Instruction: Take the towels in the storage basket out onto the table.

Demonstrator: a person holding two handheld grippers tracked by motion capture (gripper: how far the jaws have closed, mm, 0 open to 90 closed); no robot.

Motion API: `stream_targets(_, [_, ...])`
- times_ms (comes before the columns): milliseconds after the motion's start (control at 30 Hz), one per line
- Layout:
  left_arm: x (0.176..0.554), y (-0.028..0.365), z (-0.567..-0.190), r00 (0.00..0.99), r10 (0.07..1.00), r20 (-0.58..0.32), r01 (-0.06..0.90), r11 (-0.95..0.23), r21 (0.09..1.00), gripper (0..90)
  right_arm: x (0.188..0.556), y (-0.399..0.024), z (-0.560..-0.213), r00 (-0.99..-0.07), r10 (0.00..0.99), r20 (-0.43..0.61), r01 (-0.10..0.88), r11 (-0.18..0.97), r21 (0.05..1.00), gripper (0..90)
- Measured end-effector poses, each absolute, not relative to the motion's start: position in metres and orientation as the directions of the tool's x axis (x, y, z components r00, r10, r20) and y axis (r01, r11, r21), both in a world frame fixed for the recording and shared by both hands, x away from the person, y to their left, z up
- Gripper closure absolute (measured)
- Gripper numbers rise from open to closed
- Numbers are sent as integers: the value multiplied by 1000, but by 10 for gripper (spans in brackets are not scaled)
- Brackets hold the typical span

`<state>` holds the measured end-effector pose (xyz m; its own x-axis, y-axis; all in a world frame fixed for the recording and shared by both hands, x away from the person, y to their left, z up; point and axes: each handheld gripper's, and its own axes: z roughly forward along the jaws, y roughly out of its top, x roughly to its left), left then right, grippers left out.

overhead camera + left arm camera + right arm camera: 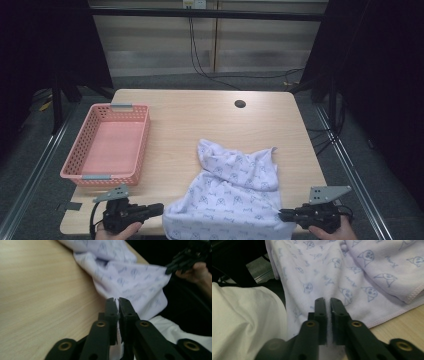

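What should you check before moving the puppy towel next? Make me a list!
1. Left tool pinching the towel: ok, its jaws are shut on the towel's near left edge.
2. Right tool pinching the towel: ok, shut on the near right edge.
3. Towel flat: not ok, its far end is bunched and wrinkled.
4. Towel fully on the table: not ok, the near edge hangs past the table's front.
5. Pink basket has room: ok, nothing lies in it.
6. Bare table beyond the towel: ok.
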<state>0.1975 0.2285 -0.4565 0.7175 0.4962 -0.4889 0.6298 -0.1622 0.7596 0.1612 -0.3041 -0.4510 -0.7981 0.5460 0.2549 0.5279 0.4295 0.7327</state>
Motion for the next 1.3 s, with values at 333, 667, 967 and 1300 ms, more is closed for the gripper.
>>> stream_targets(333, [254,174,-470,758,484,-437,598,-247,763,698,216,-302,-452,-732,647,212,535,353,767,619])
stream_targets(667, [298,110,-498,806,444,-393,571,-407,713,742,296,-310,-465,-610,776,159,572,292,766,550])
stream_targets(967, [279,122,-502,814,442,-376,570,-486,663,841,334,-294,-488,-595,780,195,625,297,722,732])
stream_targets(1300, [246,144,-499,803,448,-392,589,-500,635,843,320,-346,-438,-473,866,159,485,106,868,889])
